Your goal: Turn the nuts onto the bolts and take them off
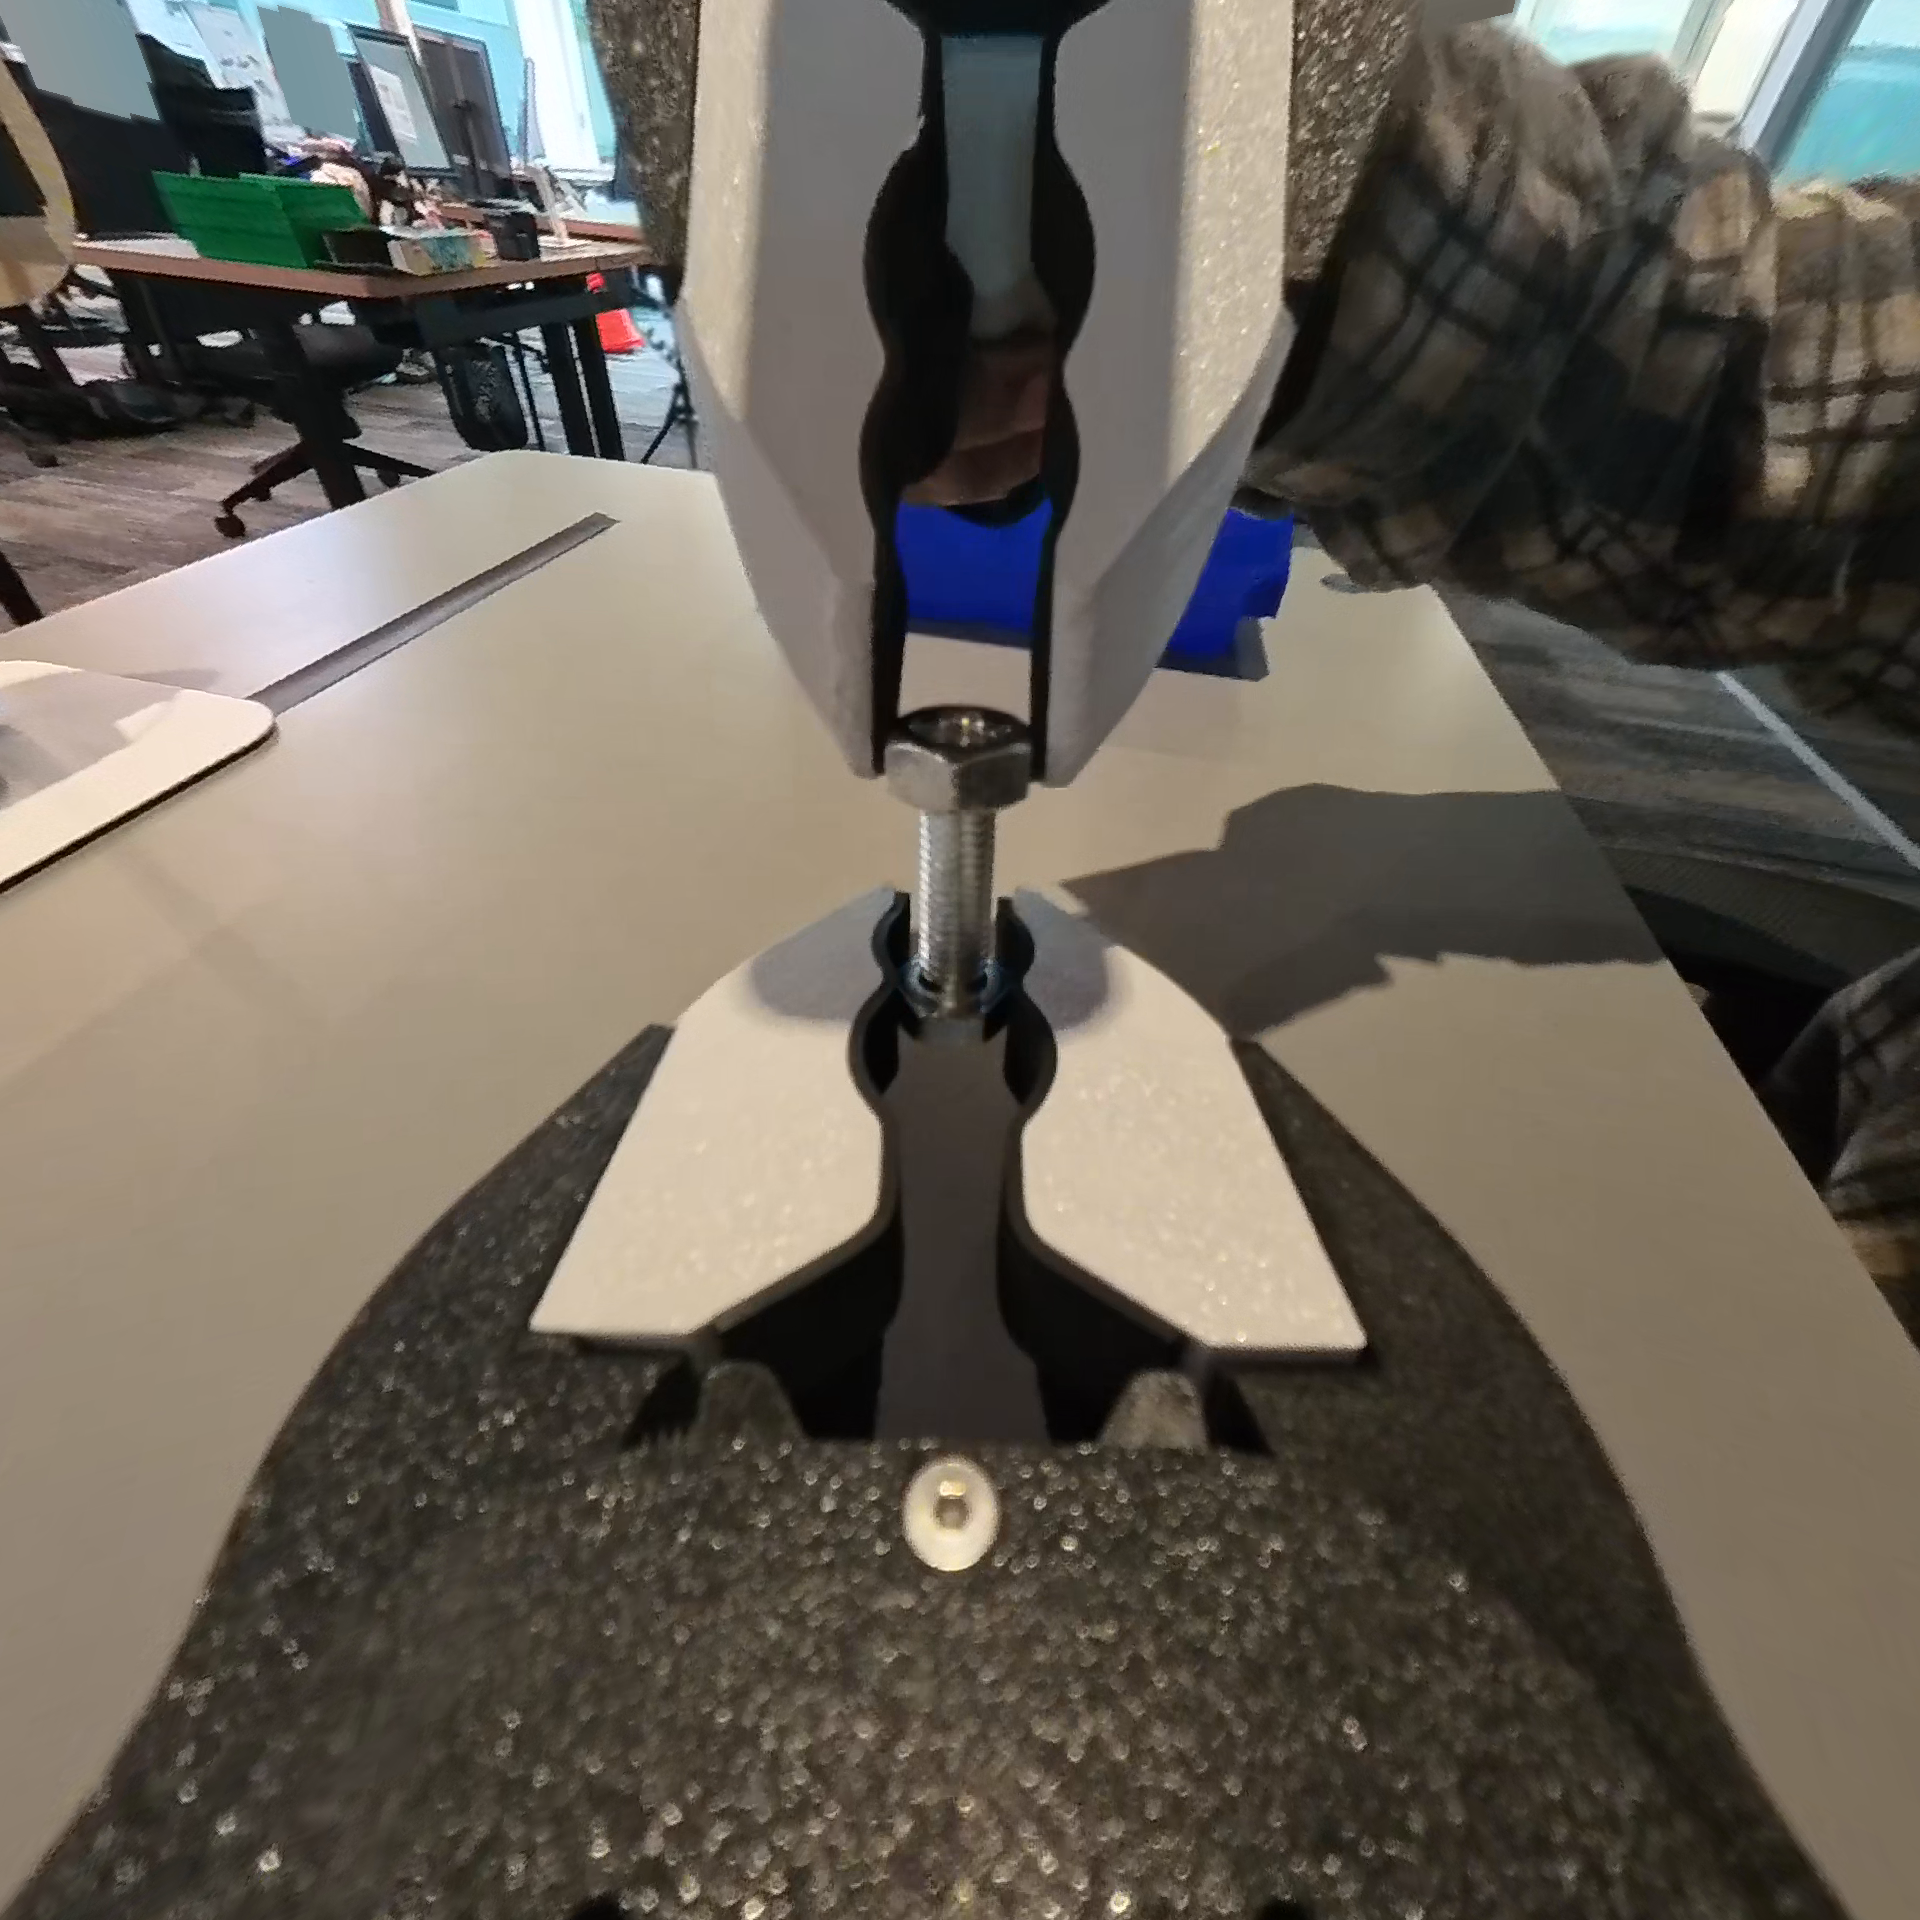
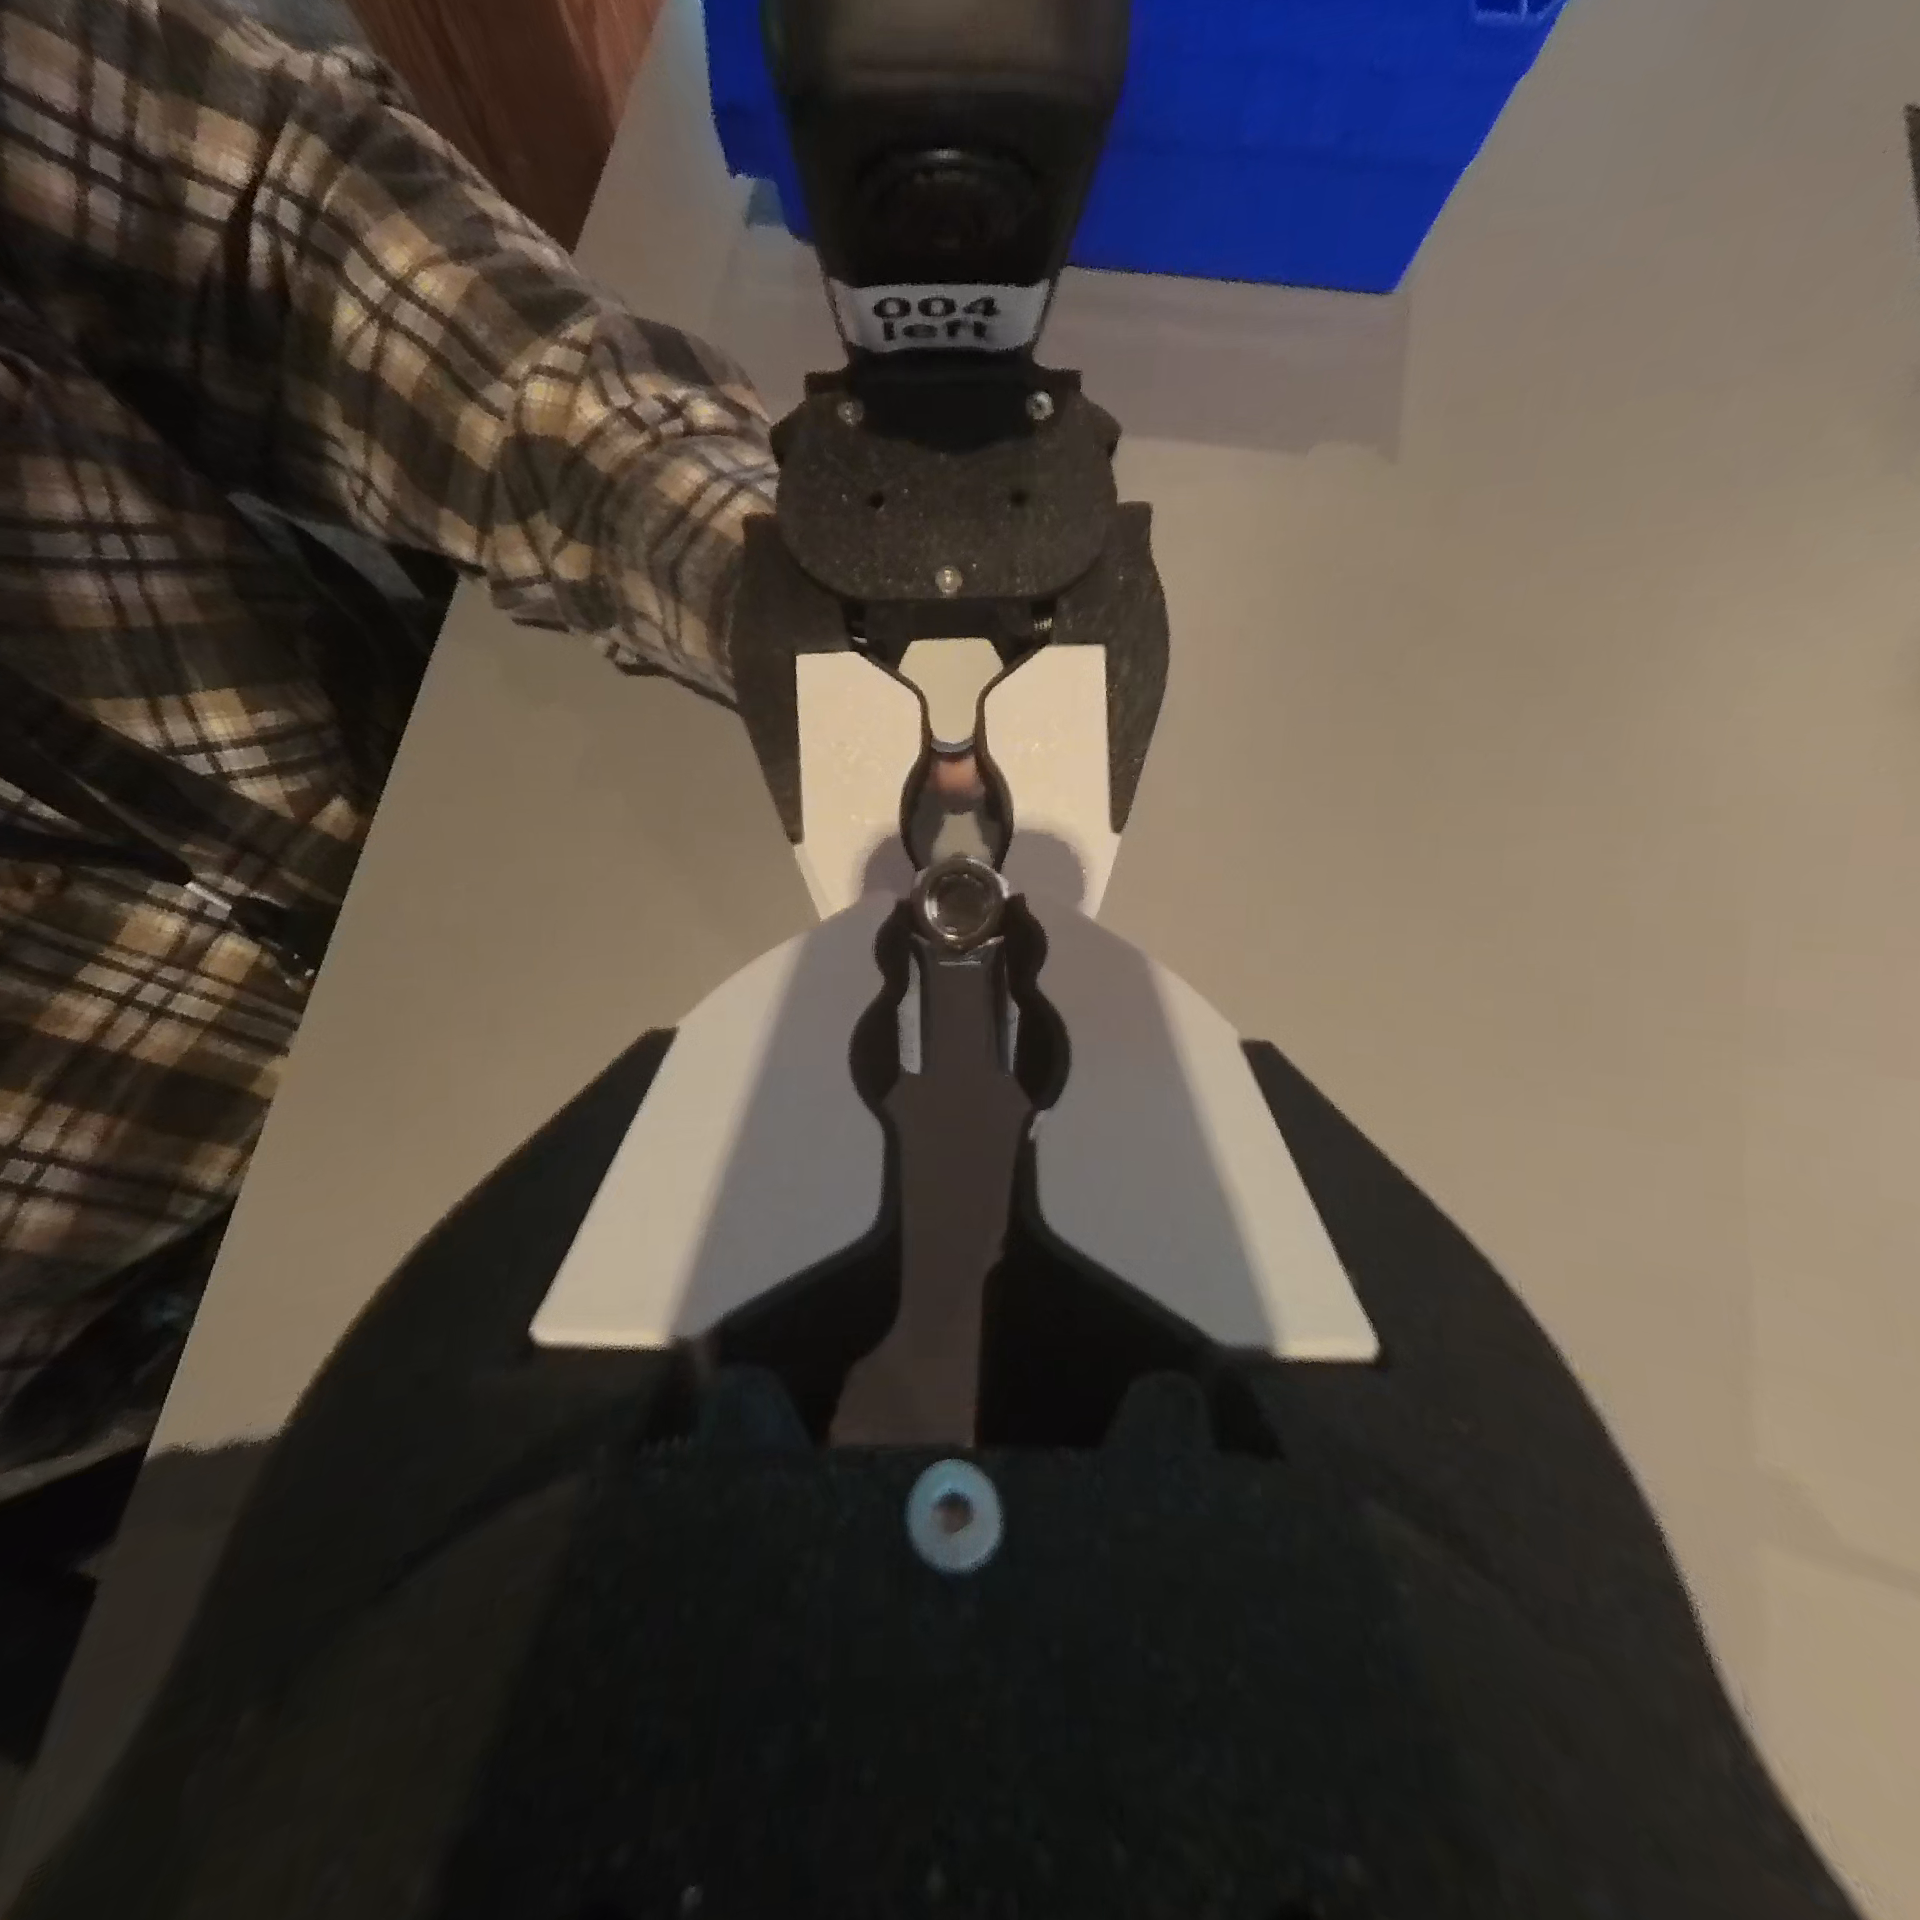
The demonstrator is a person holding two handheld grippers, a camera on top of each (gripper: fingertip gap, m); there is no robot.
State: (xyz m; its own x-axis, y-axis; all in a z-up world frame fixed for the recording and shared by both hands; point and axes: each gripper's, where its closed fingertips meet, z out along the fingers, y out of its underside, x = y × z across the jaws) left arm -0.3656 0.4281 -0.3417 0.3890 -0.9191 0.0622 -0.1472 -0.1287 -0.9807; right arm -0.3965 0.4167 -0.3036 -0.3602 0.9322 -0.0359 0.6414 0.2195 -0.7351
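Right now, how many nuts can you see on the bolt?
1. The nut sits at the top end of the upright bolt, clamped by the right gripper. The left gripper holds the bolt's lower end, so another nut could be hidden there.

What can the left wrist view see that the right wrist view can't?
Only the left wrist view shows the bolt's threaded shaft from the side, standing upright between the two claws, plus an office with desks and chairs behind the table.

Only the right wrist view looks down onto the nut end-on, showing its round hole, and shows the left claw's black body and camera.

Both show the left claw shut on the bolt, the right claw shut on the nut, a plaid sleeve, the grey table and a blue bin.
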